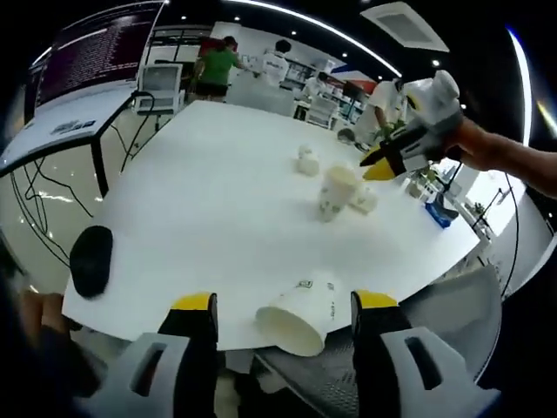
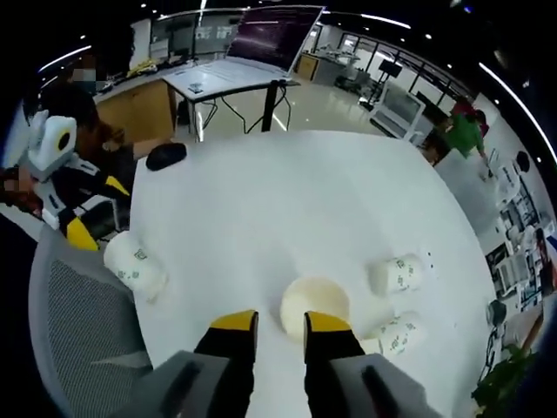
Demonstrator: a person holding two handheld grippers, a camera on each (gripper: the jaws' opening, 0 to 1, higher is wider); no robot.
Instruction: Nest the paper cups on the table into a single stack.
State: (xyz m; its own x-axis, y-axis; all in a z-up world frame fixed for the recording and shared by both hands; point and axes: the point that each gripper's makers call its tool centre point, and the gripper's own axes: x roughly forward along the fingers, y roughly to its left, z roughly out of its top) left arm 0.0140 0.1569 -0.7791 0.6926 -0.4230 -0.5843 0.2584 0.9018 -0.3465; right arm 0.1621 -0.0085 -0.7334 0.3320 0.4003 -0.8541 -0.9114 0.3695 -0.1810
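Lying cup between left claw jaws

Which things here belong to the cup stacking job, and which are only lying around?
For the job:
- upright cup
- two cups on their sides
- cup near the table edge
- far small cups

Lying about:
- black mouse
- mesh chair

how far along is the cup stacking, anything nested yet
Nothing looks nested yet. The left gripper brackets a cup lying on its side at the table's near edge, jaws open. The right gripper hovers over the upright cup, not holding it. Two more cups lie on their sides beside it, all left to stack.
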